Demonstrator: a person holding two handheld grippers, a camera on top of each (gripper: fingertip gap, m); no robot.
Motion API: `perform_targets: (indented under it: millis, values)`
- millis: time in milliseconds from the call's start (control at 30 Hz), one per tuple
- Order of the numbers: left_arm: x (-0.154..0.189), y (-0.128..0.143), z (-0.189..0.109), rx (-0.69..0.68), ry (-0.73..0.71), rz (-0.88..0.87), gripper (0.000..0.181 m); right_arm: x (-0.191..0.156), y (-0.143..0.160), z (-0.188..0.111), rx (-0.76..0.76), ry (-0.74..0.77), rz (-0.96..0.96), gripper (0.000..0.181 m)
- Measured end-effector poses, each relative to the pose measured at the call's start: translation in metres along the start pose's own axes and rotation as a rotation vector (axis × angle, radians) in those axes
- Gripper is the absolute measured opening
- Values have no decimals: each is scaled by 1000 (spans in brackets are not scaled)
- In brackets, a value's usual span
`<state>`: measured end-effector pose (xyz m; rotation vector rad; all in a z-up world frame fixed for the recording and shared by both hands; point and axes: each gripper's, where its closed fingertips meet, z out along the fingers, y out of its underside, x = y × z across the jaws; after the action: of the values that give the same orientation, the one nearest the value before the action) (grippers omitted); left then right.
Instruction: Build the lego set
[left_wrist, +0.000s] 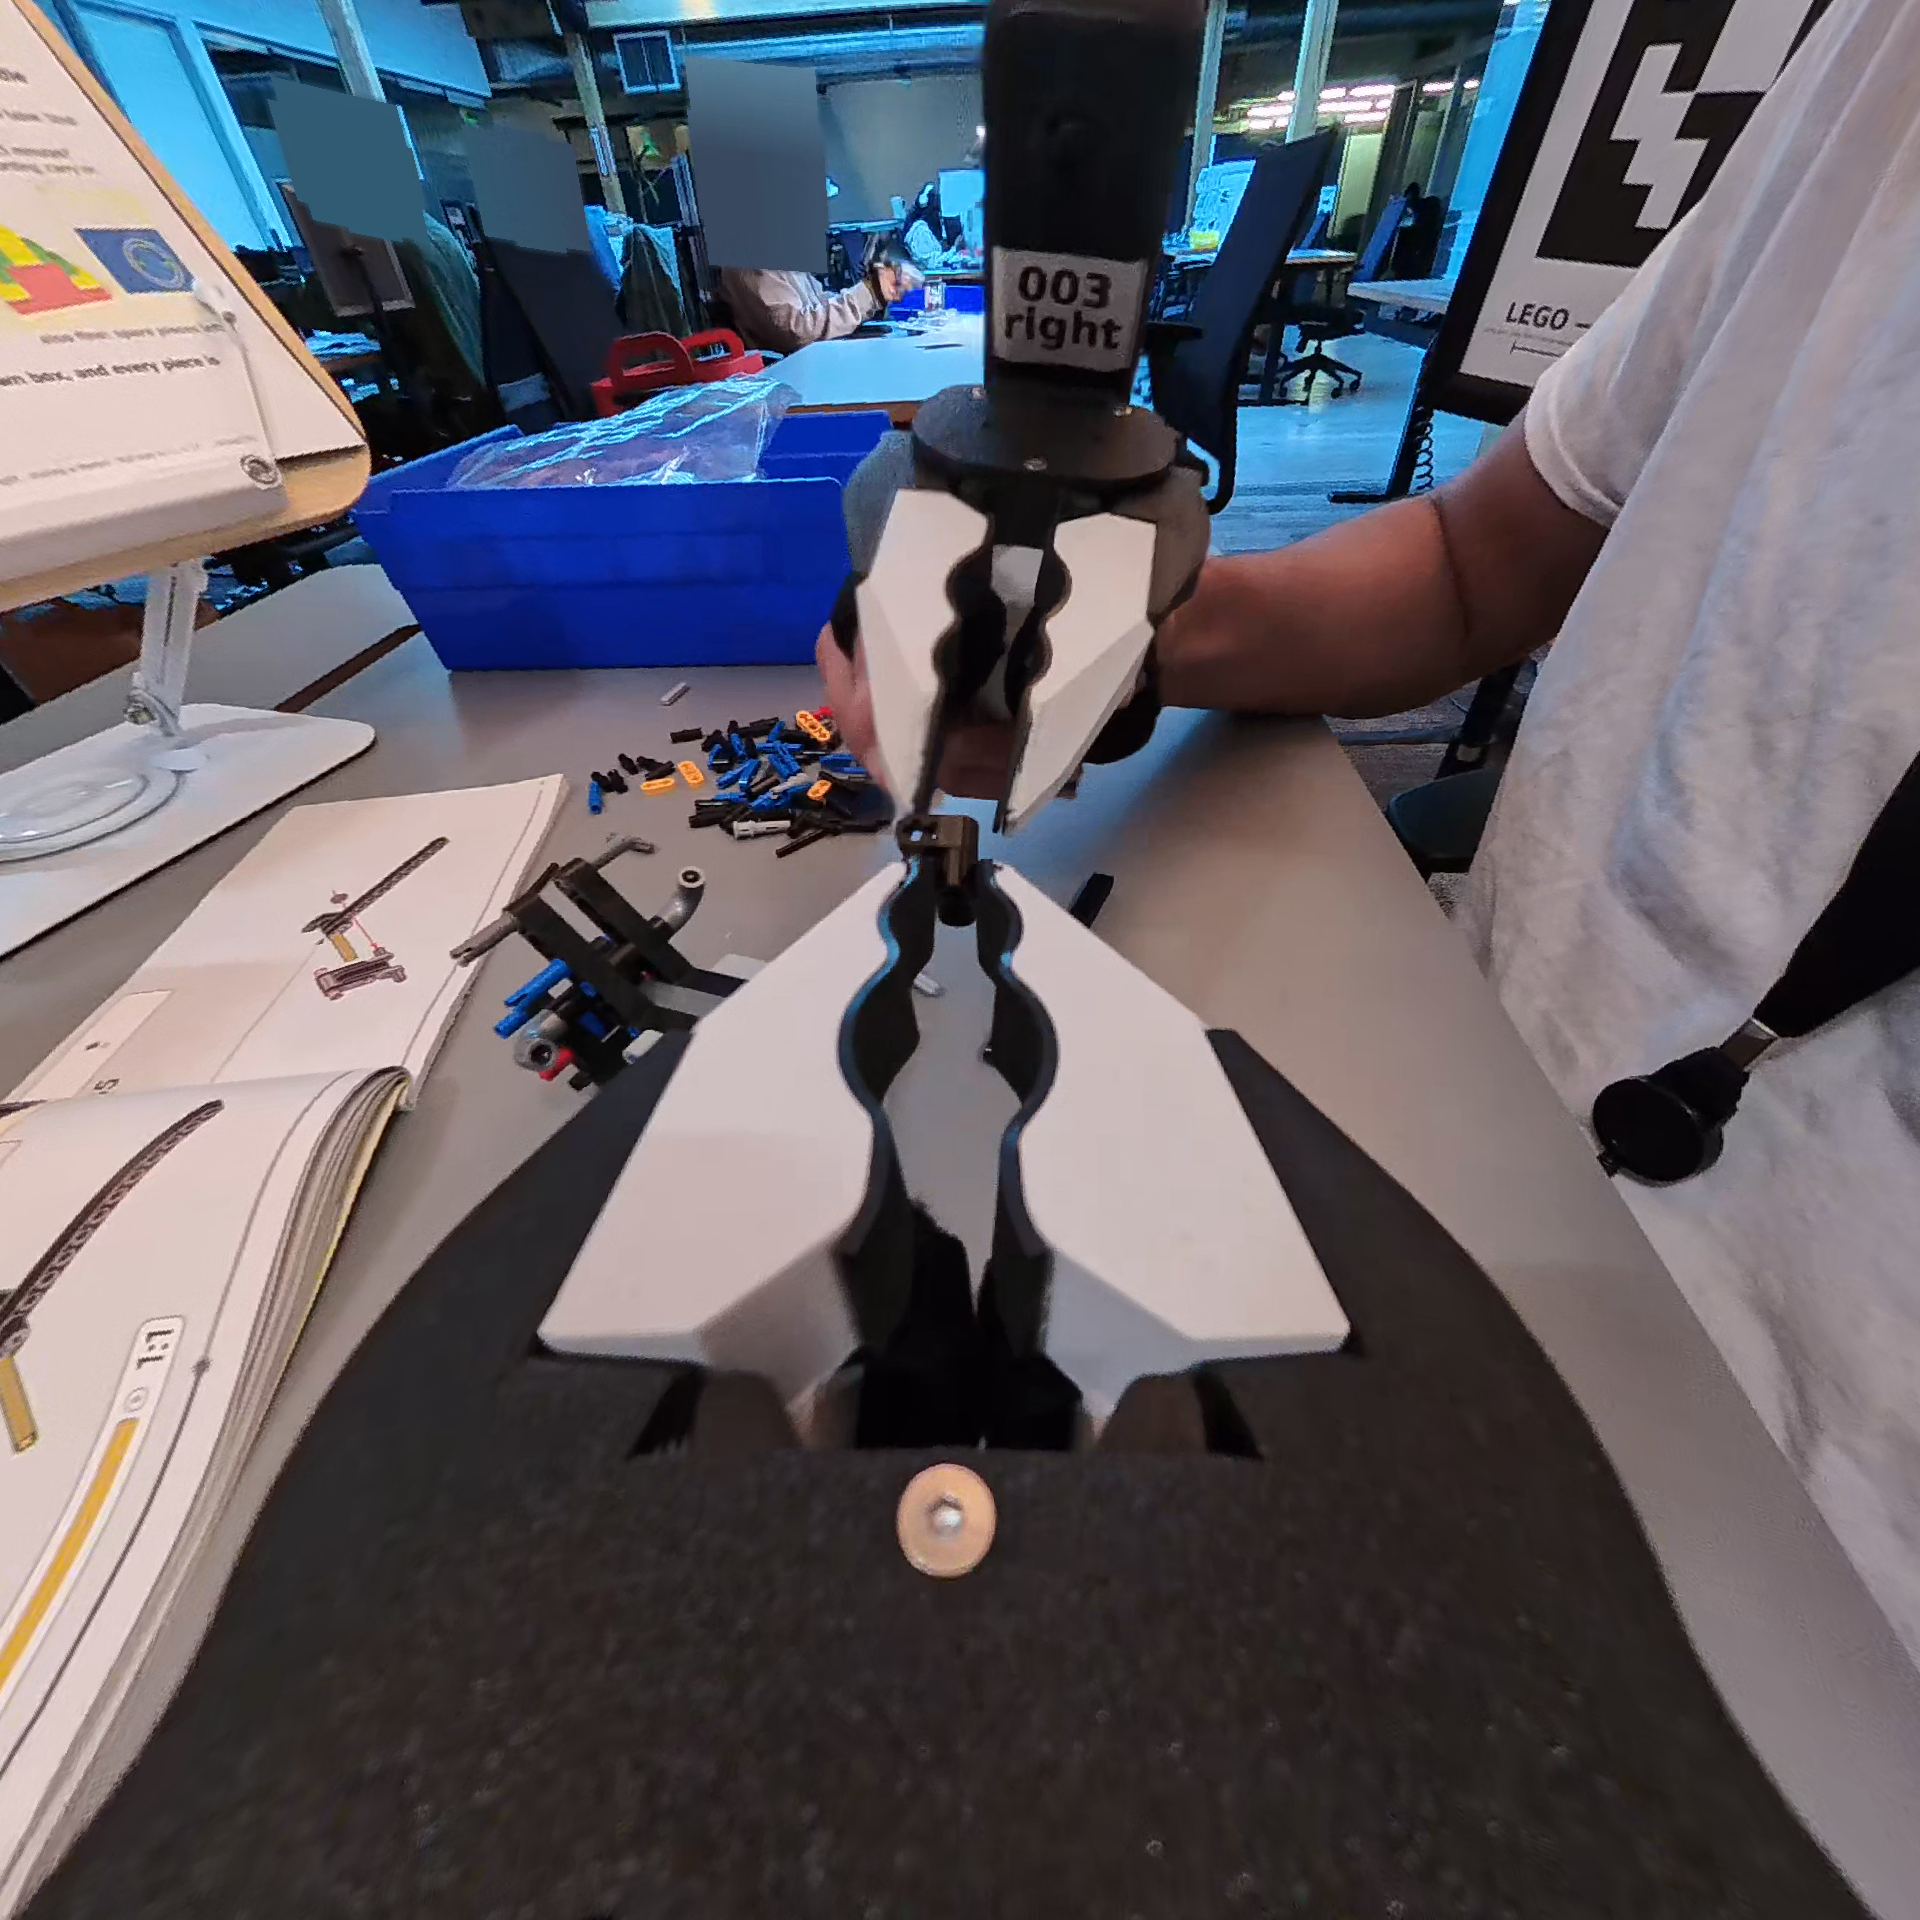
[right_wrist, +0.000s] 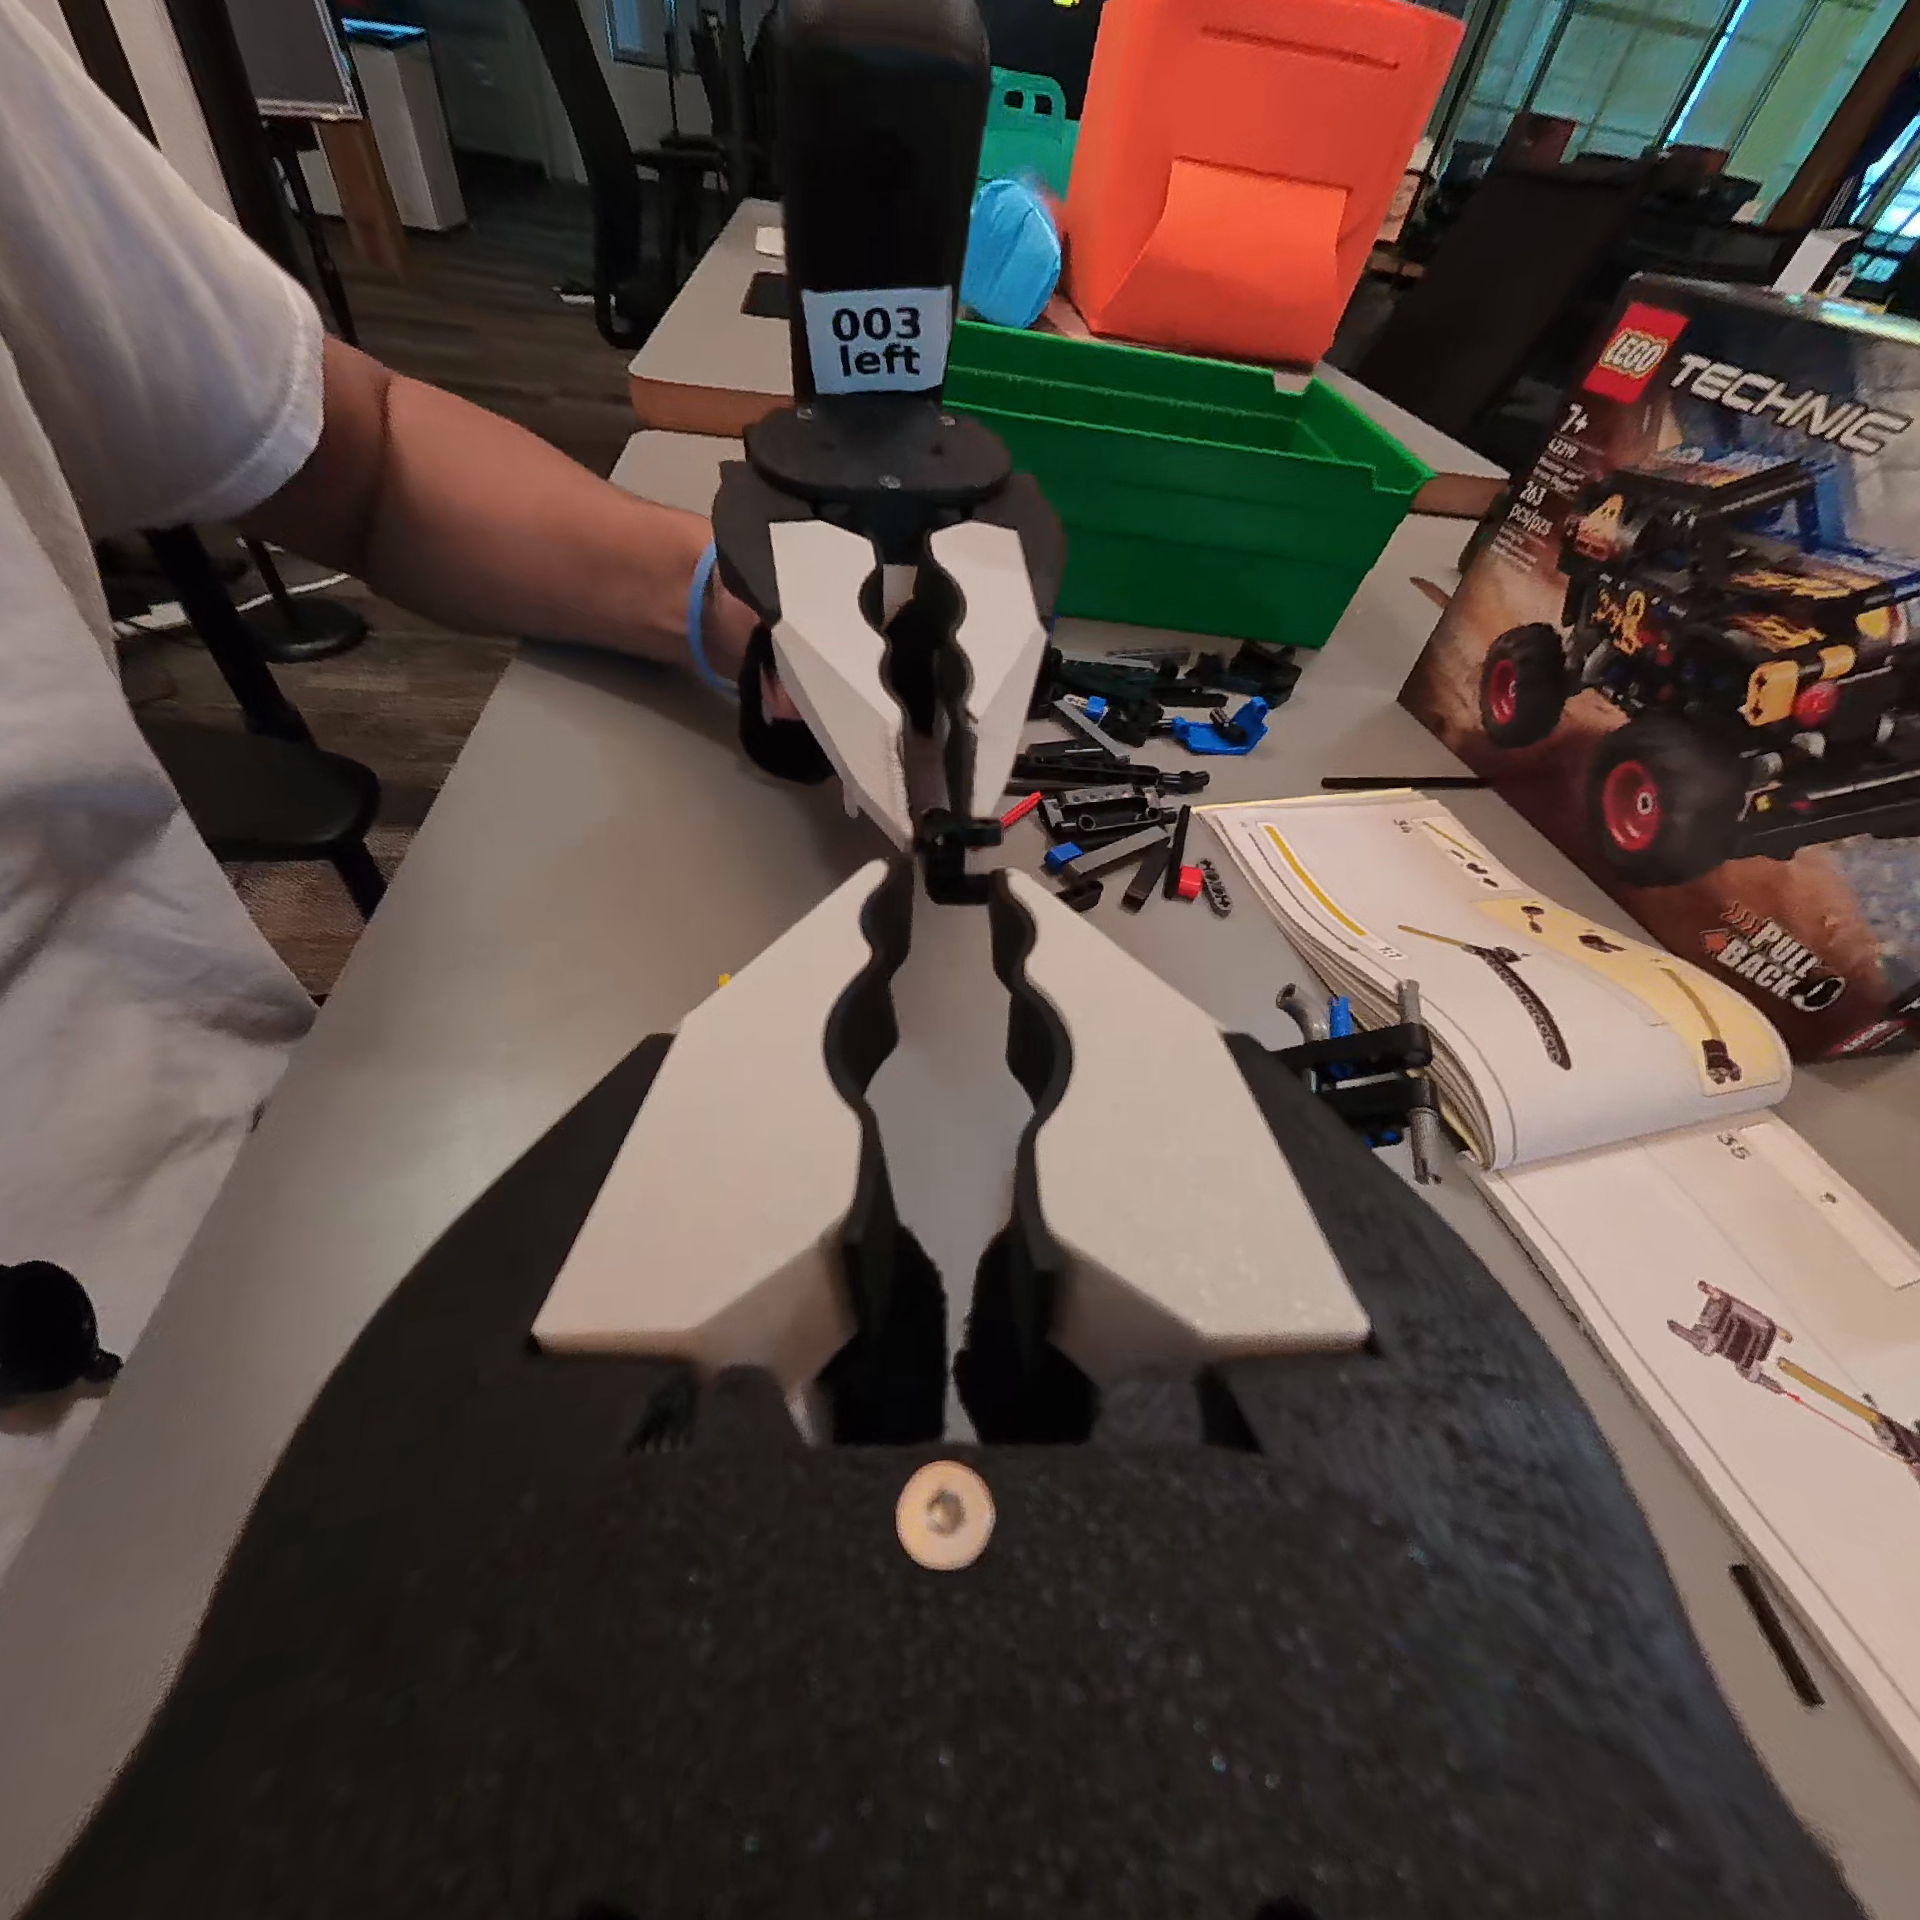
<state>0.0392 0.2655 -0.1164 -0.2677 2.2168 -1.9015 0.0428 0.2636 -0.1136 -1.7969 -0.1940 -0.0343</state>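
Above the grey table (left_wrist: 1195, 935), a small black piece (left_wrist: 940, 847) is clamped tip-to-tip by left gripper (left_wrist: 940, 883) and right gripper (right_wrist: 951, 883), both held level, facing each other.

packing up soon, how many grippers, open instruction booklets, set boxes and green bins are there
grippers: 2, left gripper and right gripper
open instruction booklet: 1
set box: 1
green bin: 1
total: 5
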Motion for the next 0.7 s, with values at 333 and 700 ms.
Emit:
perform_targets:
  millis: [333,700]
  values:
    - [3,4,7,-10,4,-7,5,-4,7,4,-49,17,-52,7]
    - [-5,10,-3,-113,-21,-31,23,5,7,0,-60,18,-31,7]
